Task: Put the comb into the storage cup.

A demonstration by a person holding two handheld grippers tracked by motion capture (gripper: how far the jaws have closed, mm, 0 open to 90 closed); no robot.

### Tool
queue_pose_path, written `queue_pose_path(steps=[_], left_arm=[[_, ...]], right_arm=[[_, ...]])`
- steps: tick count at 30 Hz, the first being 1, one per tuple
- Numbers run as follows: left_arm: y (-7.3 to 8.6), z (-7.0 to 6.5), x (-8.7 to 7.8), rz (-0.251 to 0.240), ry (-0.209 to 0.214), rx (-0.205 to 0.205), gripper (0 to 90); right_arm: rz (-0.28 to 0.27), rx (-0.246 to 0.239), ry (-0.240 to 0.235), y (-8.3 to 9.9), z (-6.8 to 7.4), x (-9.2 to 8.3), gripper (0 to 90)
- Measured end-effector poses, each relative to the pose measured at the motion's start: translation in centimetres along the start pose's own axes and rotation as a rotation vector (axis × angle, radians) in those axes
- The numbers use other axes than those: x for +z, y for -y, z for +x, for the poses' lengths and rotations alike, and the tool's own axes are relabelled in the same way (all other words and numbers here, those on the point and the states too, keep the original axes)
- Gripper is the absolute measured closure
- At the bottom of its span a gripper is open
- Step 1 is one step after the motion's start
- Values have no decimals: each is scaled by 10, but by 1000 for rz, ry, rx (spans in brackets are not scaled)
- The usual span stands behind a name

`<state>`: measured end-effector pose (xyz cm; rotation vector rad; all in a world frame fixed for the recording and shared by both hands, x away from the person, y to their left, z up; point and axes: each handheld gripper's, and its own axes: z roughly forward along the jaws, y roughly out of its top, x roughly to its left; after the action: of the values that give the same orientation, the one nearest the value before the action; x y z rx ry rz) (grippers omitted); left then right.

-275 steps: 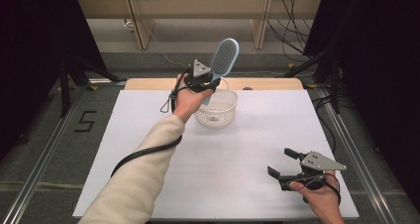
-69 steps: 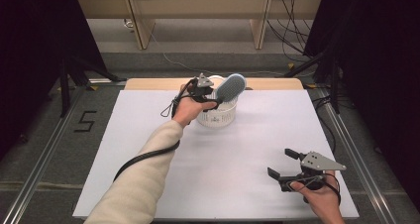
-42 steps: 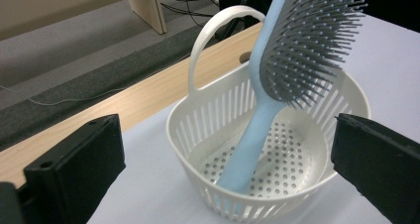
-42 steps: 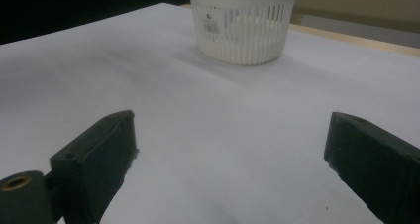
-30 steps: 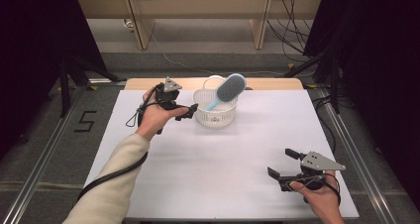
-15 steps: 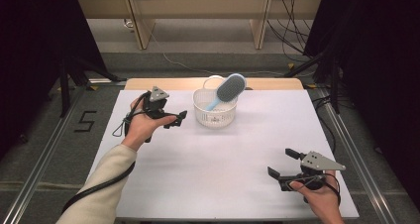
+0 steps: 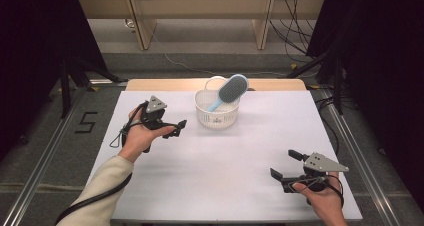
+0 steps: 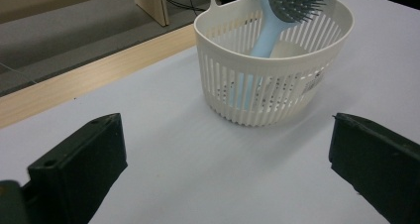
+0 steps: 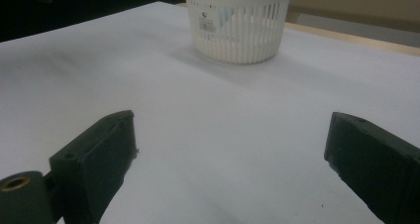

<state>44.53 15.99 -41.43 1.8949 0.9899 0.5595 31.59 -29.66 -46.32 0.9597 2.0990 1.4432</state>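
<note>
The hairbrush (image 7: 229, 91) stands in the white slotted basket (image 7: 216, 117), handle down inside and bristled head leaning out over the rim on the side away from the left gripper (image 7: 170, 128). Its long axis runs at a steep slant, rising up and away from that gripper. From the left gripper, the basket sits ahead and slightly to the right, near but apart, with bare white table (image 7: 220, 166) between; in the left gripper view the brush (image 8: 277, 21) and basket (image 8: 267, 85) fill the upper middle, straight along the line between the jaws. The left gripper's jaws stand wide apart and hold nothing. The right gripper (image 7: 286, 167) rests low at the near edge of the table, well apart from the basket (image 9: 235, 26), which lies far ahead of it; its jaws are likewise spread wide and empty. Judgement: the left gripper is clearly the nearer tool, and any further handling of brush or basket would fall to it, approaching from the handle side.
</note>
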Motion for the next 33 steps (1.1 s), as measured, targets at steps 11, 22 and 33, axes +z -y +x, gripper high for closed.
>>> queue_pose_path(steps=[11,22,33], left_arm=[[18,-5,-14,-14,35,3,11],[32,-8,-28,-30,45,19,8],[43,-15,-38,-41,50,48,9]], right_arm=[[-2,-2,0,0,0,0,66],[-3,-2,-2,0,0,0,65],[-4,-3,0,-1,0,0,65]])
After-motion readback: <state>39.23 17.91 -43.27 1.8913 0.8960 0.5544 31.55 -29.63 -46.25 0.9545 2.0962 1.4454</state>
